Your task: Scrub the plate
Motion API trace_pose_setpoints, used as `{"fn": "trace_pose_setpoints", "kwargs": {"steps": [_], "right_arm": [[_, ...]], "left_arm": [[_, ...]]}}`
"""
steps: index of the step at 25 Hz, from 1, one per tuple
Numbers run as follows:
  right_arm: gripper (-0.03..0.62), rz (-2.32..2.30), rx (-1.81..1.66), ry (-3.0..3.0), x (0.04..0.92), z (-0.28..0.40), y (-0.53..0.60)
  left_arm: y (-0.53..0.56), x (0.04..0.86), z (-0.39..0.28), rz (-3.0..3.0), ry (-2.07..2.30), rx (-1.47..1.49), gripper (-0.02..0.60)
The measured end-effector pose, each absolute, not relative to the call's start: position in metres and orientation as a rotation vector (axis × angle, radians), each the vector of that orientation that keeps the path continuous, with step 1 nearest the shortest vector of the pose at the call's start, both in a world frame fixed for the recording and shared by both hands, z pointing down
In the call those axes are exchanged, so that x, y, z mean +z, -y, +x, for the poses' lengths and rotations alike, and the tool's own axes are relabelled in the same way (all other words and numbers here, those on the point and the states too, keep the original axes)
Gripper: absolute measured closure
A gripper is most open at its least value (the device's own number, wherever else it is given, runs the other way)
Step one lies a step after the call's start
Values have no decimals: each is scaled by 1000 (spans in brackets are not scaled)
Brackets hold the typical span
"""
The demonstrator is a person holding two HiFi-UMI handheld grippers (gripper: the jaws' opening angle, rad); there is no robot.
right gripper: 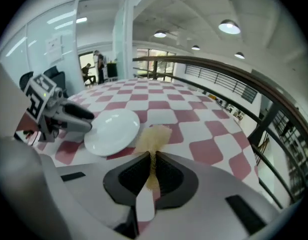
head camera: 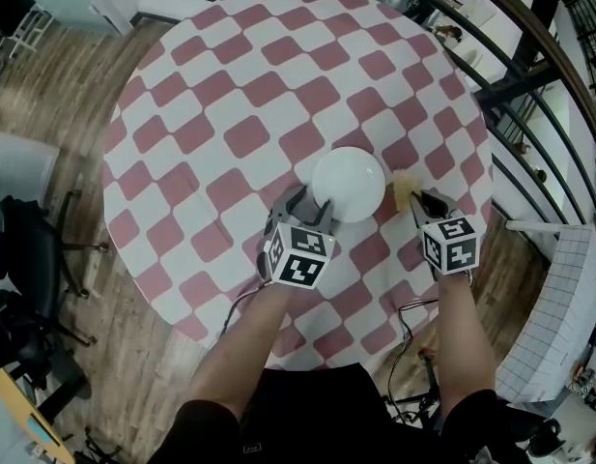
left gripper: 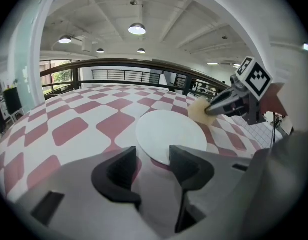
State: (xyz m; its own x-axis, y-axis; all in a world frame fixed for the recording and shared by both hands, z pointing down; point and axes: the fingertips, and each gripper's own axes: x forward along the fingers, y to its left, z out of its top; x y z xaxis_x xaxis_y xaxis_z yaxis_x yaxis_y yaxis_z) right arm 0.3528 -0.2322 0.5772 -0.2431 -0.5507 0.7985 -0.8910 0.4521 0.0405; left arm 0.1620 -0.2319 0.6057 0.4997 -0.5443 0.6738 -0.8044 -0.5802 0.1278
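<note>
A white plate (head camera: pixel 348 184) lies on the pink-and-white checked round table (head camera: pixel 230 95). My left gripper (head camera: pixel 312 206) is at the plate's near left rim, its jaws open. In the left gripper view the plate (left gripper: pixel 168 130) lies just ahead, its near edge reaching between the two fingers of my left gripper (left gripper: pixel 154 161) without being pressed. My right gripper (head camera: pixel 418 201) is just right of the plate, shut on a tan sponge (head camera: pixel 404 189). In the right gripper view the sponge (right gripper: pixel 154 136) sticks out of my right gripper (right gripper: pixel 153 159) beside the plate (right gripper: pixel 113 130).
A dark metal railing (head camera: pixel 529 56) curves round the table's far and right side. A black chair (head camera: pixel 32 259) stands on the wooden floor at the left. The table's near edge (head camera: pixel 307 361) is close to the person's body.
</note>
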Motion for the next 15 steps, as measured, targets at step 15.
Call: {"fn": "trace_pose_setpoints", "kwargs": {"steps": [15], "right_arm": [[556, 692, 530, 2115, 605, 188, 244]], "left_arm": [[230, 604, 165, 2352, 1145, 827, 377]]}}
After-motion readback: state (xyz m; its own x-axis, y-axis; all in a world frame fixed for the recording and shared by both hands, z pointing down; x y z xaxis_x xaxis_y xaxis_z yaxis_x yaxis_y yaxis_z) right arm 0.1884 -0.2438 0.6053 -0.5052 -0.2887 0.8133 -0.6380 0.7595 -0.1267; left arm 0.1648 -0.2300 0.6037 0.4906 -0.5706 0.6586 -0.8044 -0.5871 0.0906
